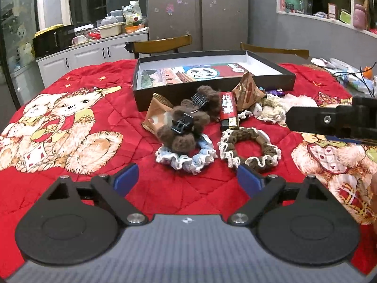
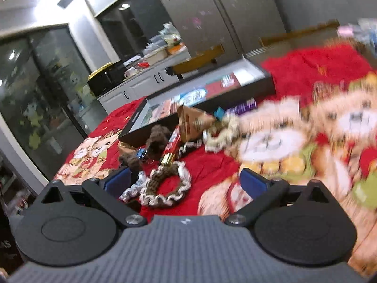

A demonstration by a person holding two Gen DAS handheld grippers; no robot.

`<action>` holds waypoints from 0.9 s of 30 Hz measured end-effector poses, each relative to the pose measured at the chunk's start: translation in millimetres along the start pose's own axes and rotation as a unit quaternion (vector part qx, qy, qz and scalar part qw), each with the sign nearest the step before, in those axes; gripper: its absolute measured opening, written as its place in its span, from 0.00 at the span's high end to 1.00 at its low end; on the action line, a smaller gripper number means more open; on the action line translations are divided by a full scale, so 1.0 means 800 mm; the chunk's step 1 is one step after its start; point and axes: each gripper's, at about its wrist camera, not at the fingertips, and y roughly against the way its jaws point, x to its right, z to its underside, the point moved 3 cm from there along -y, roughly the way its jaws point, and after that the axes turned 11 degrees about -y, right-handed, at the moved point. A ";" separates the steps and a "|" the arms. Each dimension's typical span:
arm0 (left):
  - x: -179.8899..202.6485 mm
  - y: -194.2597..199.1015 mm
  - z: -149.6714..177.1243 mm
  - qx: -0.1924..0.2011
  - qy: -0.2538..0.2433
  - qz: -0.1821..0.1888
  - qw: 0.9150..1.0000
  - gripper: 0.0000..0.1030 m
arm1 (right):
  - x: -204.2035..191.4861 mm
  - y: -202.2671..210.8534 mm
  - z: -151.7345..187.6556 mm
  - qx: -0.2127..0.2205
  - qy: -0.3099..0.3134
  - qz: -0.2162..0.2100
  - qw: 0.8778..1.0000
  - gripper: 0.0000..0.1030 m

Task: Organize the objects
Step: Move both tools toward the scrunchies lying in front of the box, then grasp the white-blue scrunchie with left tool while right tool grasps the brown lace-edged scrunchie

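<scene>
**Red bear quilt, one open box, a heap of small things in front of it**

A red quilted cloth (image 1: 99, 127) printed with teddy bears covers the table. In the left wrist view the room runs, left to right: a dark glass door, a white counter (image 1: 77, 54) crowded with containers and a cup, a steel refrigerator (image 1: 198, 11) with small stickers, two wooden chair backs (image 1: 162, 42) behind the table, then white wall shelves (image 1: 353, 7) holding assorted items.

One shallow black box (image 1: 212, 82) lies open at the far middle of the table, with a printed sheet on its floor. The loose things sit just in front of its near wall, in a cluster. Counted left to right: two tan snack packets, one (image 1: 156, 115) at the left end and one (image 1: 247, 92) leaning against the box; two brown fuzzy hair claws (image 1: 186, 127), heaped together; one blue-and-white scrunchie (image 1: 188, 158), partly under the nearer claw; one red lighter (image 1: 228, 113); one brown lace-edged scrunchie (image 1: 249, 148); one cream scrunchie (image 1: 275, 110); one purple item (image 1: 278, 92) by the box (too small to identify).

The left gripper (image 1: 187, 179) is spread wide over the cloth, nothing between its blue pads, just short of the two nearest scrunchies. The right gripper (image 2: 186, 181) also stands wide and empty (its view is tilted and blurred); the brown scrunchie lies on the cloth below the gap between its fingers, apart from them. Its black finger enters the left view from the right edge.
</scene>
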 end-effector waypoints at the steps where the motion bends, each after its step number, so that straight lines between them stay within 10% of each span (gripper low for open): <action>1: -0.002 -0.002 -0.001 0.000 -0.004 0.000 1.000 0.11 | 0.001 -0.002 0.004 -0.001 -0.008 0.003 1.000 0.04; 27: -0.020 -0.040 -0.009 0.000 0.027 0.010 1.000 0.65 | -0.044 -0.068 0.028 0.007 0.054 0.090 0.994 0.59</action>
